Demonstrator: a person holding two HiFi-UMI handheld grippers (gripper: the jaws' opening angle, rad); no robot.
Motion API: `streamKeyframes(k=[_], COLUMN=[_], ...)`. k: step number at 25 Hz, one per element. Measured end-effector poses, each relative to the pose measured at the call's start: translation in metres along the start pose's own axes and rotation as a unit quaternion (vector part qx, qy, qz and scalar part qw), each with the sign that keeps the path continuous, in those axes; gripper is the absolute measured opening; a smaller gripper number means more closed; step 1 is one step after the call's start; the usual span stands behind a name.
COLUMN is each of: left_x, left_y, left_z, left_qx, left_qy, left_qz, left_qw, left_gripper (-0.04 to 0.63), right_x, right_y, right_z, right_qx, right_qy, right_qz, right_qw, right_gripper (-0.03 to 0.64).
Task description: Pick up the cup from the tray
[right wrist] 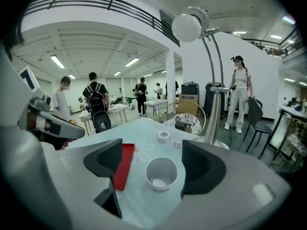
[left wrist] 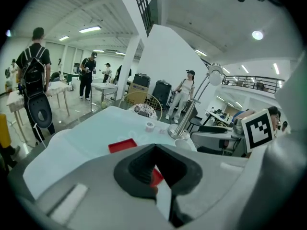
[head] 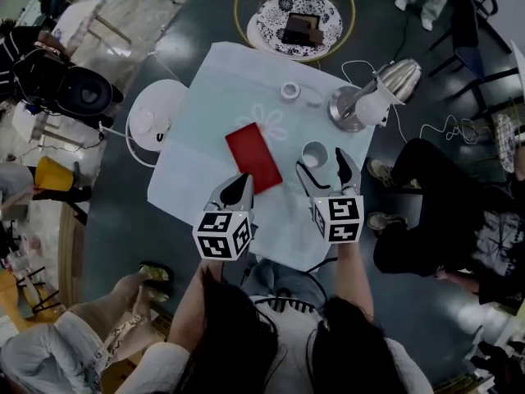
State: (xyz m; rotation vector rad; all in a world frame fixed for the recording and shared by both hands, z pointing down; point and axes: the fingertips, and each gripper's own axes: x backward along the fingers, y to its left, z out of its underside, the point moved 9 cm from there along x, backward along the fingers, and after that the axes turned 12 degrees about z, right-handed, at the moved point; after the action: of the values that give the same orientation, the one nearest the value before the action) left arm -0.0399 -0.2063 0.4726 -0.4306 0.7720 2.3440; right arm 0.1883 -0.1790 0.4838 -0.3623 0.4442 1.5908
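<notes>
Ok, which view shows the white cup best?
The right gripper view: the cup stands upright, large and unobstructed, its inside visible, between the right gripper's open tongs. The head view shows it small from above, beside the red tray. The left gripper view catches only a distant sliver of it.

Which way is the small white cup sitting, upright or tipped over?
Upright. The small white cup stands on its base on the pale tablecloth, and the right gripper view looks down into its round open mouth, which faces up.
</notes>
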Motion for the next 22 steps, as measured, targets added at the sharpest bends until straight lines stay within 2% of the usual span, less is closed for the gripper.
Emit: streamKeyframes(k=[1,2,5,8,15,18,22], left_x=[0.004,0.008,0.019,0.032,0.058,0.067,0.072], left_y=[-0.003,-0.006,-0.019,-0.034,-0.059,-0.065,-0.074], left_z=[-0.002,-0.003,-0.003,-0.003,-0.017,-0.017,-0.022], left_qx=[0.0,-0.001,-0.011,-0.03,-0.058,-0.062,-0.071], left_qy=[-0.004,-0.007,-0.014,-0.026,-0.066,-0.072,-0.081], left_qz=[0.002,0.005,0.019,0.034,0.051,0.052,0.054], left_qw=[1.0,1.0,0.9997,0.9986,0.9948,0.9941,0.9927], left_gripper=[0.0,0.0,0.0,0.0,0.0,0.0,0.0], right_x=[0.006,0.013,0.031,0.056,0.099,0.108,0.117], right_y=[0.003,0.005,0.011,0.015,0.027,0.033,0.034], right_z=[-0.005,-0.009,-0.02,-0.03,-0.032,-0.034,-0.041], right_qx=[0.002,0.006,0.013,-0.003,-0.001,0.013,0.003], right_qy=[-0.002,-0.005,-0.023,-0.046,-0.061,-0.065,-0.073], right_qz=[-0.008,-0.013,-0.01,0.003,0.013,0.024,0.018], right_qw=[1.0,1.0,1.0,0.999,0.998,0.998,0.997], right_gripper=[0.384,0.373,0.368,0.364,0.33,0.281,0.199])
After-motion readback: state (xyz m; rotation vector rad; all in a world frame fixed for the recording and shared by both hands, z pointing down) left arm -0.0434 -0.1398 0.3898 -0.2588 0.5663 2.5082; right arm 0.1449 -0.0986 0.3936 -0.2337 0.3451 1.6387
